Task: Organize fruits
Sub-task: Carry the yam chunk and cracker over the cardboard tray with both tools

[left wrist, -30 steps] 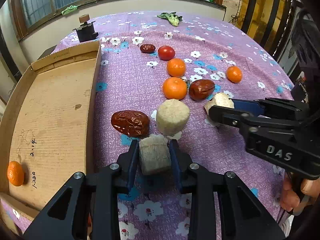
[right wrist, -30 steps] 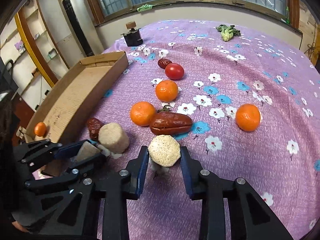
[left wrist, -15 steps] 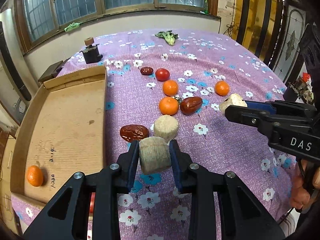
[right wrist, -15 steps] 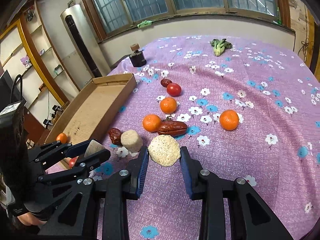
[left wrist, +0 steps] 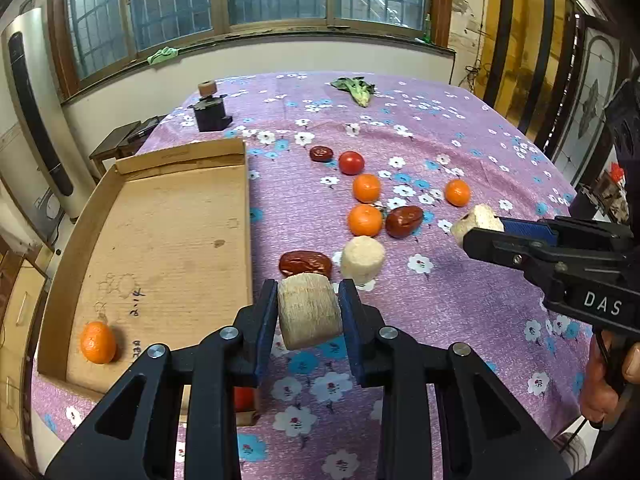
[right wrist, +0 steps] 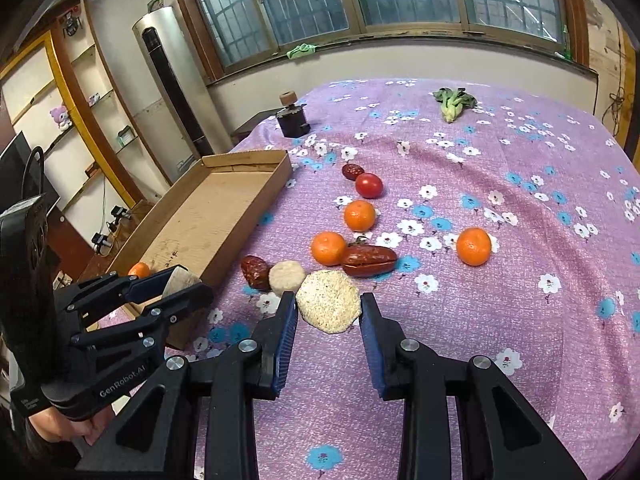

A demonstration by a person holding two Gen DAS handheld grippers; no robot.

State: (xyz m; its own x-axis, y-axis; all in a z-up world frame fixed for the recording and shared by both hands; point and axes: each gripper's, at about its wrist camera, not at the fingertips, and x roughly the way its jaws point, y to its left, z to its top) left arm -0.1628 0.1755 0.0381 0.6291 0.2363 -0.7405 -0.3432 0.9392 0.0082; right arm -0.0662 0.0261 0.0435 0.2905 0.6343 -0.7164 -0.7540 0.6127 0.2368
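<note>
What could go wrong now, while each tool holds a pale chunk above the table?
1. The right tool grips its flat pale chunk only at the fingertips, so it might slip and fall onto the cloth.
2. The left tool must cross the wall of the cardboard tray; its own pale chunk could catch there.
3. A low sweep could roll the third chunk or the red date just ahead.

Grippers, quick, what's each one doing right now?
Left gripper: shut on a beige chunk, lifted off the table.
Right gripper: shut on a beige speckled chunk, also lifted.
</note>
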